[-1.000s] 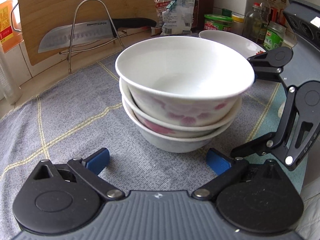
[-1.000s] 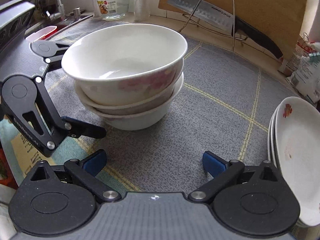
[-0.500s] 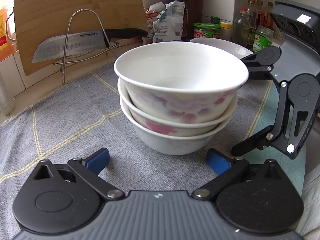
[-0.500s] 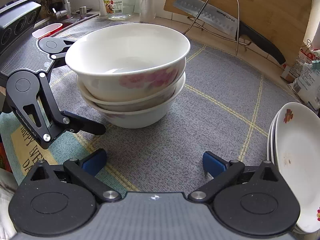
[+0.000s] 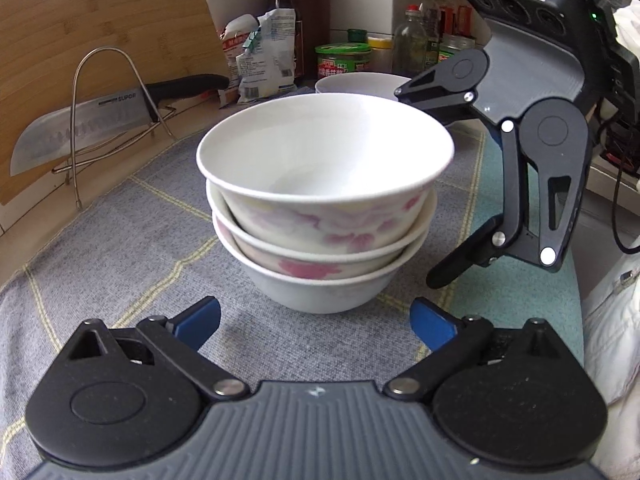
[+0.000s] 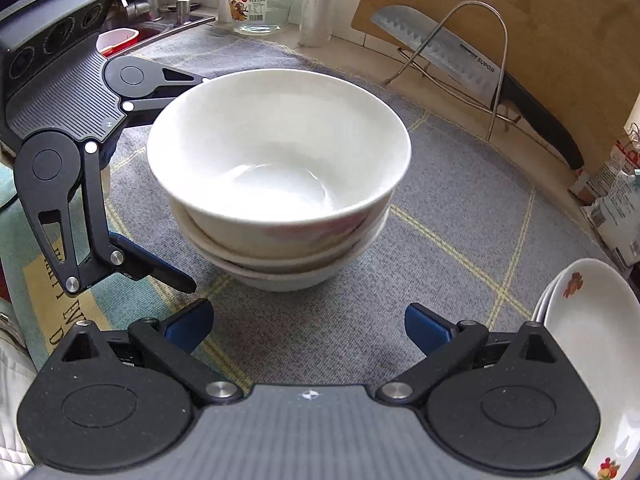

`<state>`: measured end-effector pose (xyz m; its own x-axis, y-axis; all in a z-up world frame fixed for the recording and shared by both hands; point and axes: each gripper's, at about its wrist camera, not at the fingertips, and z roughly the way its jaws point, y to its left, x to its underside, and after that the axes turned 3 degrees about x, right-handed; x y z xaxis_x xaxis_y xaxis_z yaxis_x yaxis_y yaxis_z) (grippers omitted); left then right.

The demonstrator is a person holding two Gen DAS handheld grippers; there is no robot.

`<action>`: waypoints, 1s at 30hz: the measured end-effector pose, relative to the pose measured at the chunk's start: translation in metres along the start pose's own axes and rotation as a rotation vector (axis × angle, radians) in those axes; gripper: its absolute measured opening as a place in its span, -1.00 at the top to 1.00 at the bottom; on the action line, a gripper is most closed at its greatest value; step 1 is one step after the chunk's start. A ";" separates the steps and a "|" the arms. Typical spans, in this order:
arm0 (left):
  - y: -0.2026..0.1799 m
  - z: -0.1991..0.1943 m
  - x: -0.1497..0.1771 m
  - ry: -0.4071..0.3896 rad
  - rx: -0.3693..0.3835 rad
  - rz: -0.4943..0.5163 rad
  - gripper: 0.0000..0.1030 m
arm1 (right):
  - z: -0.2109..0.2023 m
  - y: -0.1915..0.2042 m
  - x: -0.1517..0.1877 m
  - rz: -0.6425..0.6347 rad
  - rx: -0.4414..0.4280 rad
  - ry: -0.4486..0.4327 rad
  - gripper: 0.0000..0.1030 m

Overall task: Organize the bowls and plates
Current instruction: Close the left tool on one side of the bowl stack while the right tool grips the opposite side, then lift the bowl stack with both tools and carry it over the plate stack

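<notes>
Starting at the left: the left gripper [image 5: 314, 322] is held low over the grey checked cloth [image 5: 120, 264], its blue fingertips [image 5: 198, 320] spread apart with nothing pinched between them. The jaws have just been closing a bit, but only bare cloth is seen in the gap. A bit ahead of those fingertips, and not touched by them, the stack of three bowls [image 5: 324, 216] is found, nested upright, pink flowers on the sides. Off to the left beyond the fingers a knife [image 5: 80, 128] is parked in a wire rack [image 5: 116, 120] against a wooden board [image 5: 100, 32].

Moving right: the right gripper [image 6: 306, 326] is also held wide, blue pads well apart and nothing clamped. The same bowl stack [image 6: 280, 184] is seen ahead of it, slightly left of centre. From this side the left gripper's two fingers are shown flanking the bowls on their left side; contact can't really be made out. Just outside the right finger, at the far right, a small pile of white plates [image 6: 592, 344] with fruit prints is spotted.
</notes>
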<state>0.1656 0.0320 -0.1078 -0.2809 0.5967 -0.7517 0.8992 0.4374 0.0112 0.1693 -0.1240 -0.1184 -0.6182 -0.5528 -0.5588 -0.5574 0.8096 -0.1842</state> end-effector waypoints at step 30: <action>-0.009 0.000 -0.021 0.046 -0.007 0.120 -0.64 | -0.010 -0.004 -0.015 -0.196 -0.098 -0.093 -0.64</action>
<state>0.1633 0.0155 -0.0914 -0.1866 0.6755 -0.7133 0.9249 0.3656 0.1043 0.1747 -0.1210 -0.1011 -0.4415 -0.6734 -0.5930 -0.7155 0.6630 -0.2201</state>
